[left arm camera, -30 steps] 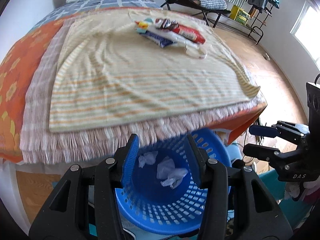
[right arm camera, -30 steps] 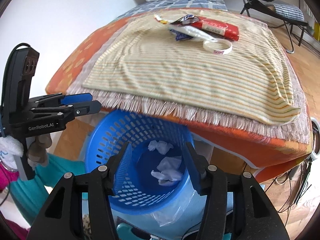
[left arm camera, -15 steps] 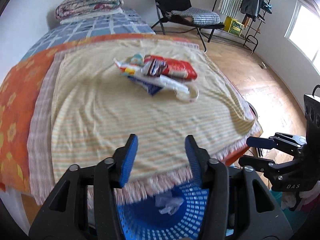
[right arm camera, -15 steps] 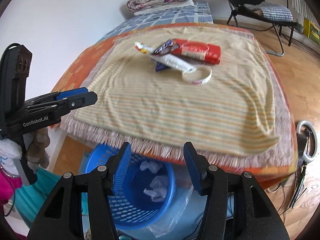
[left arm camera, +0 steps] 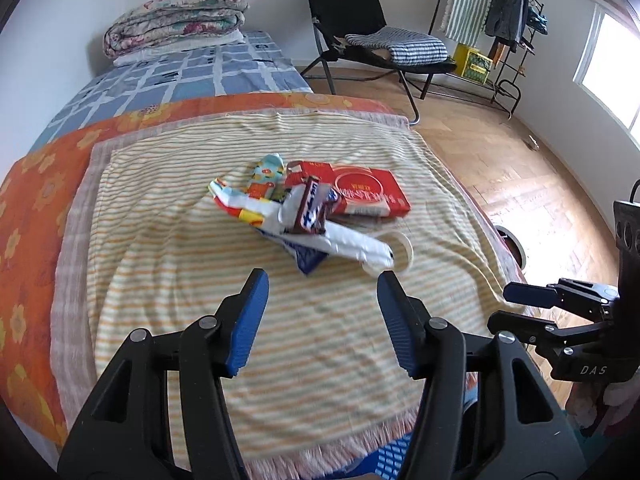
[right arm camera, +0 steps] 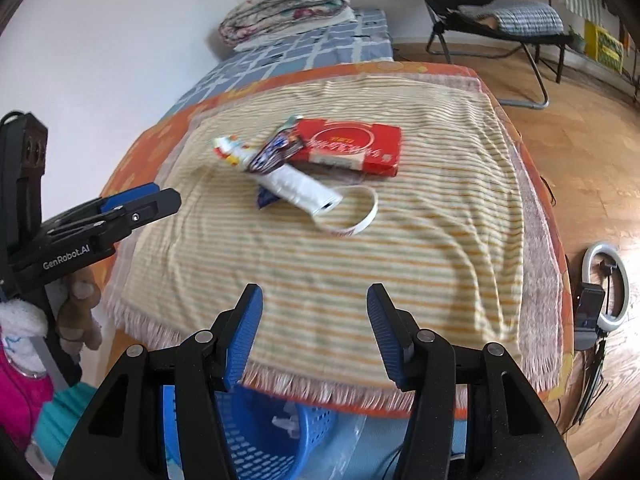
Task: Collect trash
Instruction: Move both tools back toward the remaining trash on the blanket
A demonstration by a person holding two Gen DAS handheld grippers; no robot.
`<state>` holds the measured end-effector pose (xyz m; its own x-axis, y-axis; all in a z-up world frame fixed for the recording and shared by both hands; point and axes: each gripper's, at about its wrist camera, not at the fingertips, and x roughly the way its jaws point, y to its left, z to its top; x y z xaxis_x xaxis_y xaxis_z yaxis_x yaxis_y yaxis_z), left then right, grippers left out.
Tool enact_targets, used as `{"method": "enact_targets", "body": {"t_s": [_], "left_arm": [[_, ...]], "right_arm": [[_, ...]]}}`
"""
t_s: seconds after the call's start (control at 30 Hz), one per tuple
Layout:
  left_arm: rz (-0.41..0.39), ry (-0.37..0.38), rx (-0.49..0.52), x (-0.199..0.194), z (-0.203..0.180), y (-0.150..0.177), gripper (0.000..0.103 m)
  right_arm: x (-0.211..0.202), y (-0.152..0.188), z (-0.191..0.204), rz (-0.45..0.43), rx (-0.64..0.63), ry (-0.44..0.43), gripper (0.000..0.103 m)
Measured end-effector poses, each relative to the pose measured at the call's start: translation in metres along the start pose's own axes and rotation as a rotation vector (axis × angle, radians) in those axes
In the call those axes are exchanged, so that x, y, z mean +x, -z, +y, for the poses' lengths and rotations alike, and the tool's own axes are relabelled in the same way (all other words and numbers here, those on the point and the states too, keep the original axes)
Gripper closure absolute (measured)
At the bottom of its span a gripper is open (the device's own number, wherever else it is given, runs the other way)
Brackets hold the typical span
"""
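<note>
A pile of trash lies mid-bed on the striped towel (left arm camera: pixel 168 248): a red flat box (left arm camera: pixel 360 192) (right arm camera: pixel 352 146), a brown candy wrapper (left arm camera: pixel 312 210) (right arm camera: pixel 276 150), a white wrapper (left arm camera: pixel 344 242) (right arm camera: pixel 298 188), a small colourful packet (left arm camera: pixel 268 170) and a white tape ring (left arm camera: pixel 394 250) (right arm camera: pixel 354 212). My left gripper (left arm camera: pixel 322 284) is open and empty, short of the pile. The right gripper (right arm camera: pixel 314 296) is open and empty too, above the towel's near edge. A blue mesh basket (right arm camera: pixel 260 436) with crumpled tissues (right arm camera: pixel 286 424) stands on the floor under the bed's edge.
Folded quilts (left arm camera: pixel 176 24) lie at the bed's far end. A black folding chair (left arm camera: pixel 360 36) and a clothes rack (left arm camera: pixel 504 20) stand on the wooden floor beyond. A ring light (right arm camera: pixel 604 284) lies on the floor right of the bed.
Both grippers rose from over the blue basket and moved forward over the bed. The trash pile is now closer and the basket has slipped to the bottom edge. The left jaws widened slightly.
</note>
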<state>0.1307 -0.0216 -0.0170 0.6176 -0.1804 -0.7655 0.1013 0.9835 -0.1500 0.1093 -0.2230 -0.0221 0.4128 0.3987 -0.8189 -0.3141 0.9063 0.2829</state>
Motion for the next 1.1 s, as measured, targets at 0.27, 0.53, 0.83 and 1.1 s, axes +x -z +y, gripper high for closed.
{"method": "enact_targets", "body": {"t_s": [0.27, 0.53, 0.83, 1.1], "left_arm": [[0.027, -0.001, 0.002, 0.037, 0.005, -0.022, 0.045], [0.053, -0.011, -0.006, 0.069, 0.009, -0.033, 0.045], [0.059, -0.044, 0.043, 0.087, 0.004, -0.037, 0.045], [0.063, -0.057, 0.060, 0.096, 0.003, -0.040, 0.045]], "right_arm": [[0.030, -0.028, -0.028, 0.013, 0.106, -0.010, 0.050], [0.062, -0.047, -0.052, 0.038, 0.214, -0.027, 0.050], [0.084, -0.055, -0.060, 0.066, 0.266, -0.034, 0.050], [0.100, -0.057, -0.057, 0.088, 0.268, -0.021, 0.058]]}}
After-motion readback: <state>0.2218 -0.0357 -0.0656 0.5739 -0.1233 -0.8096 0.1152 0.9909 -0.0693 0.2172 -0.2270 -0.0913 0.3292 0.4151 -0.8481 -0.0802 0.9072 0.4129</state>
